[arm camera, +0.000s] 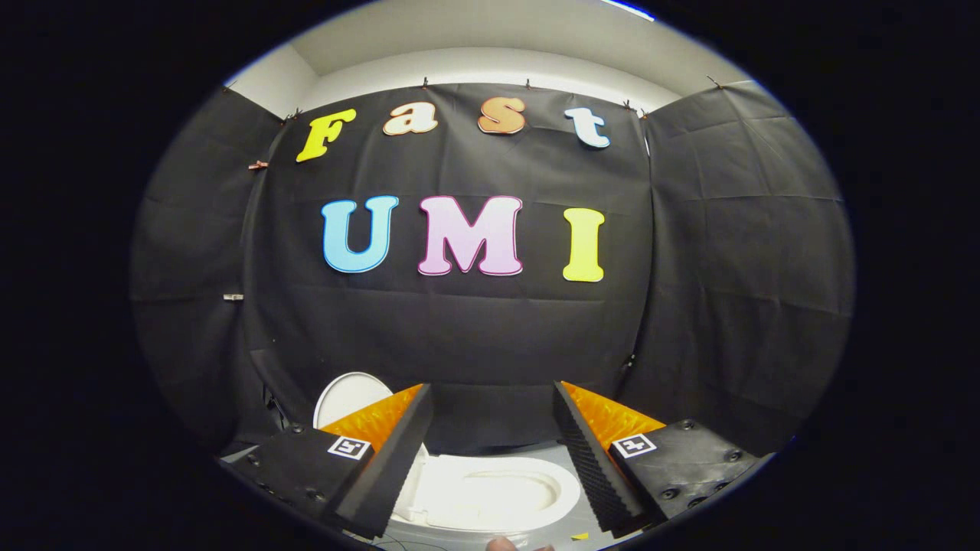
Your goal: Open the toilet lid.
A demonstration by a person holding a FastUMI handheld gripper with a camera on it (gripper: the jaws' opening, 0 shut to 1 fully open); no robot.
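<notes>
The gripper (494, 428) has its two fingers spread wide apart, and nothing is held between them. Each finger (394, 459) is a long wedge shape; the inner faces carry a ribbed, saw-tooth texture, which is clear on the right finger. Near the base of each finger sits a small square marker (349, 448) with a black and white pattern, fixed on a matte block with round screw heads.

The toilet (490, 497) stands low, below and between the fingers, on a smooth grey floor (570, 459). It is made of white, glossy material. Its seat forms a rounded oval ring with a paler hollow in the middle. The toilet lid (348, 398) is already raised: it stands upright at the back of the seat, on the left, and shows as a white rounded plate behind the left finger. Part of it is hidden by that finger, so I cannot tell how the hinge looks.

Behind the toilet hangs the black cloth (475, 337) of the booth wall. The cloth is matte, with soft creases and fold lines, and it is held at the top edge by small clips (258, 164). Above it a plain pale wall (490, 65) meets the ceiling.

At the very bottom, in front of the bowl, a small rounded fingertip of a person (501, 544) shows.
</notes>
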